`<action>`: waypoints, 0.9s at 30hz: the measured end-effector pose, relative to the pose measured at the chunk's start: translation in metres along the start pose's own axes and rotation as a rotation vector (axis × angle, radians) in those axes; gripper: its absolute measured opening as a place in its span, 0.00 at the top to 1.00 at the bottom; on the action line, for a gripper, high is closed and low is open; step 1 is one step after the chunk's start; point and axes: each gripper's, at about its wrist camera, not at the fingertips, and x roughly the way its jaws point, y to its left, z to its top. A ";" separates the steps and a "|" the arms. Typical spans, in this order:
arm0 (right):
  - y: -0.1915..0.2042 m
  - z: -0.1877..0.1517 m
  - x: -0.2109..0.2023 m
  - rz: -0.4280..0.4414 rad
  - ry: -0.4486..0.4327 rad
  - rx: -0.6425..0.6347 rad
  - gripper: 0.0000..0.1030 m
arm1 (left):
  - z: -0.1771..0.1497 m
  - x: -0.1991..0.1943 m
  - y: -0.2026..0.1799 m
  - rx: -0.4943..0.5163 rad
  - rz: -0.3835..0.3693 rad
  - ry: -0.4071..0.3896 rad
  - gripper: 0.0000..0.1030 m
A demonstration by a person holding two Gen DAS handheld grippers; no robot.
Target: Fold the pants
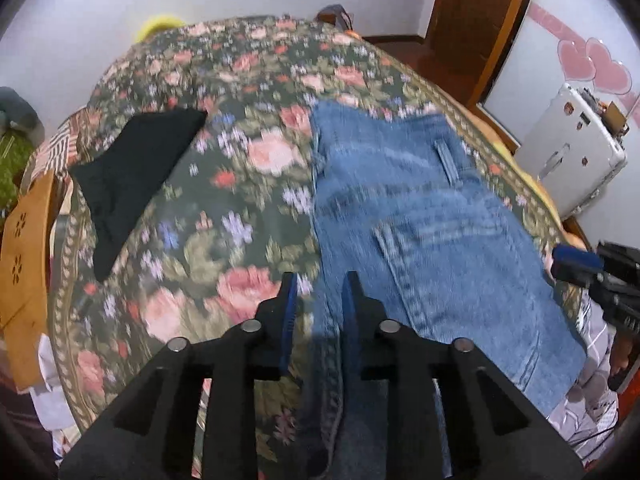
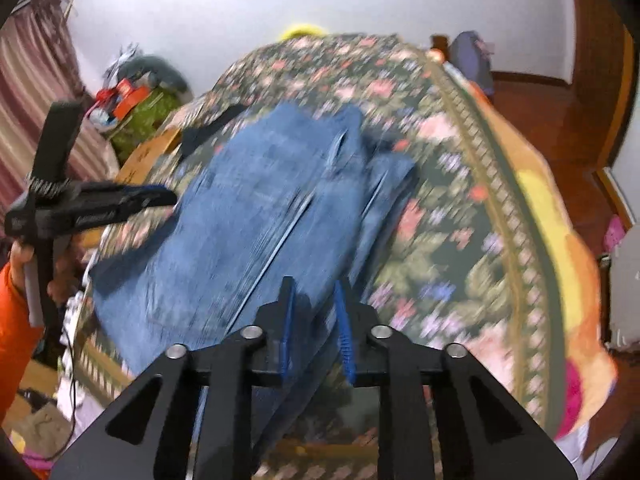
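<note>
Blue jeans lie on a floral bedspread, waistband at the far end, legs running toward me. My left gripper has its jaws closed down on the left edge of a jeans leg. My right gripper has its jaws narrowed on the denim at the near right edge. The right gripper also shows at the right edge of the left wrist view. The left gripper shows at the left of the right wrist view. Both views are blurred.
A black garment lies on the bedspread left of the jeans. A wooden chair stands at the bed's left side. A white suitcase stands on the right by a wooden door. Clutter sits in the far left corner.
</note>
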 end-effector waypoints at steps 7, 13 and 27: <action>-0.019 0.056 0.024 -0.045 -0.060 0.006 0.65 | 0.046 0.020 0.003 0.020 -0.024 -0.015 0.63; -0.027 0.089 0.073 -0.022 -0.024 -0.014 0.65 | 0.069 0.043 -0.006 0.060 -0.063 -0.020 0.63; -0.040 0.096 0.091 -0.070 -0.098 -0.073 0.91 | 0.086 0.088 -0.014 0.110 -0.043 0.044 0.57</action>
